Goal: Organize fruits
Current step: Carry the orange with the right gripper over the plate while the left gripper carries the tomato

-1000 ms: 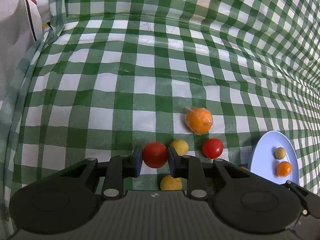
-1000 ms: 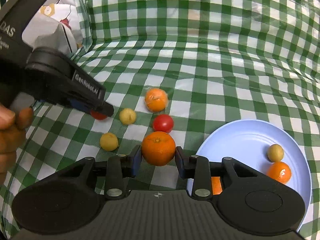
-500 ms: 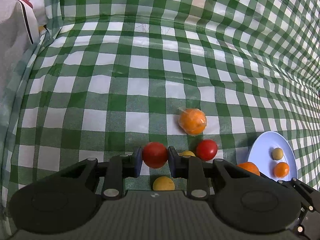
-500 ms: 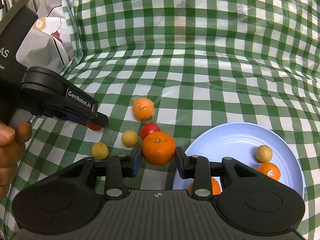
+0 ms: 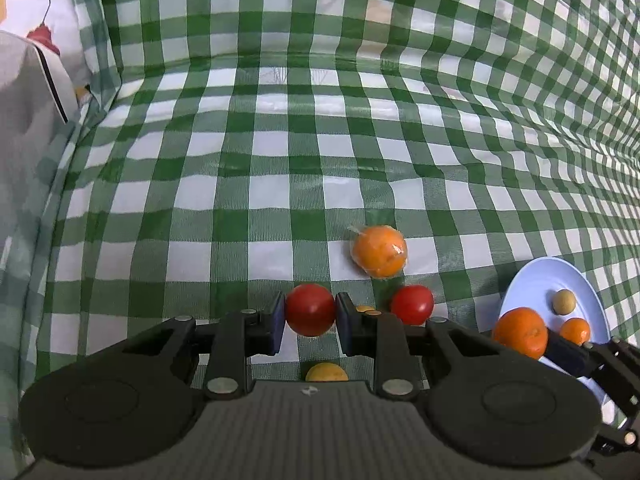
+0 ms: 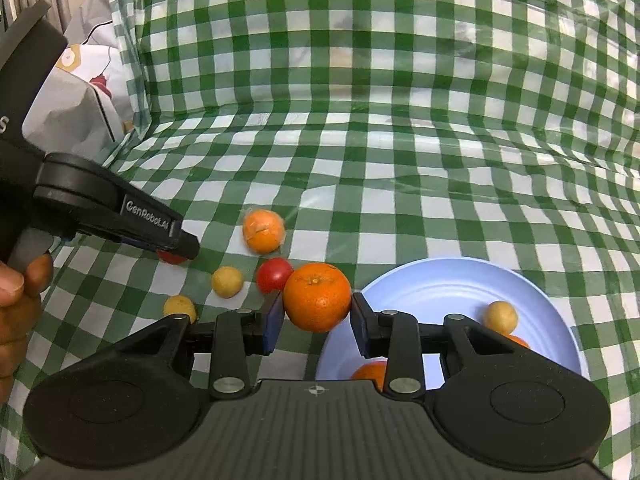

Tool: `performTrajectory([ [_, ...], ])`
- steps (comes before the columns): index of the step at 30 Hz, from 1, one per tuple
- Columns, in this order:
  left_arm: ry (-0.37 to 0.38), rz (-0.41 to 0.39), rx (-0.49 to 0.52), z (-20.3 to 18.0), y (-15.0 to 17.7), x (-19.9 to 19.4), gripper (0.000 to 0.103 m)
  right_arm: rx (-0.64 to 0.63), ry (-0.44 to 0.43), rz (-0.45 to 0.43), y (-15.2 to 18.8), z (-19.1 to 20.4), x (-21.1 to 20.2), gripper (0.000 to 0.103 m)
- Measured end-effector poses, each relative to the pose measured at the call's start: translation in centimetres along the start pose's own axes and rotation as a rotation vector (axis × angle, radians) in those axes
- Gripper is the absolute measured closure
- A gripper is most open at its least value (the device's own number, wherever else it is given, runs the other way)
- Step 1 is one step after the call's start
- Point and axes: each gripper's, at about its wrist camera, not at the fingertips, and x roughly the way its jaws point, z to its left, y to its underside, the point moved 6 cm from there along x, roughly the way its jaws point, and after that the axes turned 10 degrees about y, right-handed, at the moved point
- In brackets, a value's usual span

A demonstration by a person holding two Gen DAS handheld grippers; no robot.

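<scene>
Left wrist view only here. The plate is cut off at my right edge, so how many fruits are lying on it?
Observer: Three. On the blue plate are a small yellow fruit, a small orange and, at the near rim, another orange that your view lacks.
Operator: Where is the right gripper's fruit?
Observer: The right gripper is shut on the big orange, at the plate's left edge, not over its middle.
Operator: Yellow fruits on the cloth?
Observer: Two, the far yellow fruit and the near yellow fruit, lying apart.
</scene>
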Motion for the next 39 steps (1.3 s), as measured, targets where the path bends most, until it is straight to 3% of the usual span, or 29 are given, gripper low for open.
performTrajectory([
  [21, -0.036, -0.096, 0.139, -3.4, 0.6, -2.0, 0.074, 0.037, 0.058, -0.03, -0.1, -2.2, -0.5, 0.065],
  [39, 0.001, -0.167, 0.236, -6.6, 1.5, -4.7, 0.074, 0.097, 0.147, -0.064, -0.1, -5.5, -1.3, 0.065],
])
